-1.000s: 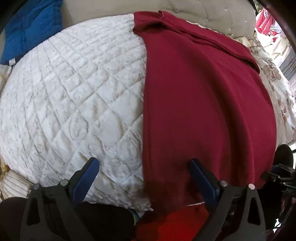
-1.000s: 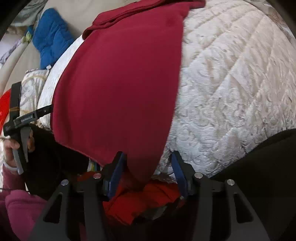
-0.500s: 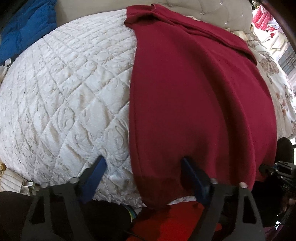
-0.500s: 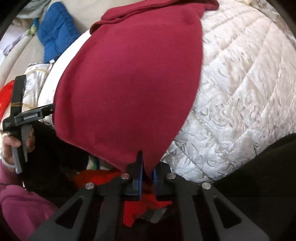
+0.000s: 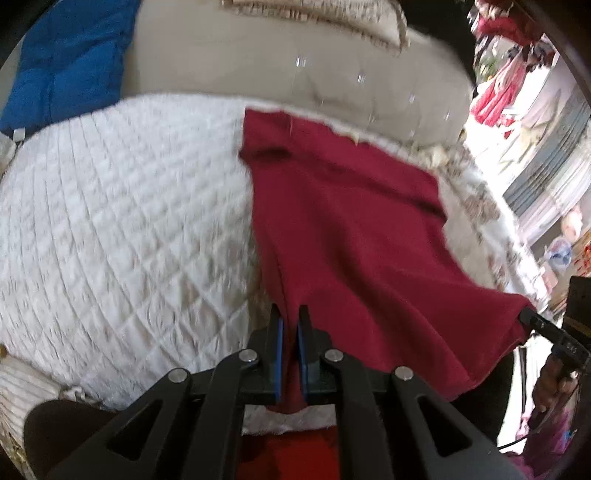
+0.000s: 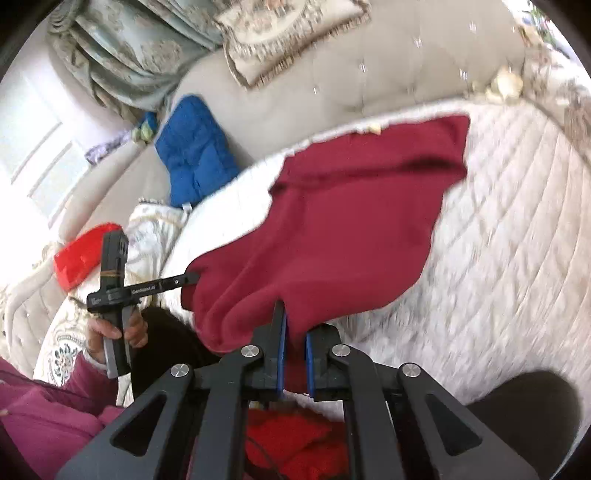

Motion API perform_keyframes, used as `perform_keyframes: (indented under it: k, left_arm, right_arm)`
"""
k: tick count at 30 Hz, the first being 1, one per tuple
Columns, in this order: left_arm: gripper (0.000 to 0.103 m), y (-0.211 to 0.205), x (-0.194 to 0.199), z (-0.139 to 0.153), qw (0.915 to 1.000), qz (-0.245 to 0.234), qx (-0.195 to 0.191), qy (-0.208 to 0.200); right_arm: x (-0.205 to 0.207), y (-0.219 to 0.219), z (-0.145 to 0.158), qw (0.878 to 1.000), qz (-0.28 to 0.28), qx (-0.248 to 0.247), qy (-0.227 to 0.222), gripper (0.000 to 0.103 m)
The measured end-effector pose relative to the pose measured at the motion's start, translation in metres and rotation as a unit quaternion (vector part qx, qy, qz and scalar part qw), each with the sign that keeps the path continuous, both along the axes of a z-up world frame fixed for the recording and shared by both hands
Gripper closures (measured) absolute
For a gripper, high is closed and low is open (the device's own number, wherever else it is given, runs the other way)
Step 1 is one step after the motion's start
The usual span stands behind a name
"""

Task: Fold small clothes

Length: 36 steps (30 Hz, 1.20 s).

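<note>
A dark red garment [image 5: 354, 236] lies on a white quilted bed [image 5: 110, 229], with its far end near the headboard. My left gripper [image 5: 289, 325] is shut on the garment's near left corner and holds it up off the quilt. My right gripper [image 6: 293, 325] is shut on the near right corner of the garment [image 6: 332, 236], also lifted. Each gripper shows in the other's view, pinching the hem: the right one in the left wrist view [image 5: 528, 317] and the left one in the right wrist view [image 6: 188, 277].
A beige tufted headboard [image 6: 369, 66] with a patterned cushion [image 6: 288, 33] stands behind the bed. A blue padded item [image 6: 195, 147] leans at the left. Bright red cloth [image 6: 295, 439] lies below the bed's near edge. A red object [image 6: 81, 254] sits at the left.
My left gripper has shut on the garment's near left corner; the right gripper shut half a second earlier. Both have lifted the near hem up and toward the headboard.
</note>
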<state>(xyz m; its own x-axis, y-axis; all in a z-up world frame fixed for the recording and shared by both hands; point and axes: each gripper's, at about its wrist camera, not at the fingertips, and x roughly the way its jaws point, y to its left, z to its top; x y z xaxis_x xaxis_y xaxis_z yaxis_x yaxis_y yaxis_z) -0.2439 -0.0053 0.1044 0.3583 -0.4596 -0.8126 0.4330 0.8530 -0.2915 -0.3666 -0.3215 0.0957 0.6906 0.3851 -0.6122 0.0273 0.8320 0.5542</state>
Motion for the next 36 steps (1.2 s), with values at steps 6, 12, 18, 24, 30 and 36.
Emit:
perform_keyframes:
  k: [6,12,18,24,30,36]
  left_arm:
    - [0.096,-0.018,0.03,0.033,0.9991,0.005,-0.028,-0.03]
    - [0.096,-0.043,0.088,0.049,0.9967,0.026,-0.039,-0.065]
    - [0.096,-0.082,0.175,0.033,0.9952,0.058,-0.032,-0.071]
    - [0.096,-0.118,0.251,-0.012,0.9967,0.068,-0.013,-0.043]
    - [0.086,-0.122,0.288,-0.038,0.9979,0.058,-0.028,0.009]
    - [0.027,-0.107,0.268,-0.01,0.9949,0.072,-0.027,-0.066]
  right_arm:
    - [0.024,-0.03,0.017,0.998,-0.043,-0.003,-0.039,0.103]
    - [0.077,-0.068,0.031,0.995,-0.073,-0.033,-0.058,0.103]
    - [0.157,-0.115,0.017,0.992,-0.11,-0.045,-0.036,0.103]
    - [0.228,-0.155,-0.024,0.989,-0.142,-0.046,0.008,0.103]
    - [0.264,-0.186,-0.061,0.985,-0.163,-0.027,0.051,0.103]
    - [0.204,-0.181,-0.032,0.976,-0.206,-0.07,-0.014,0.084]
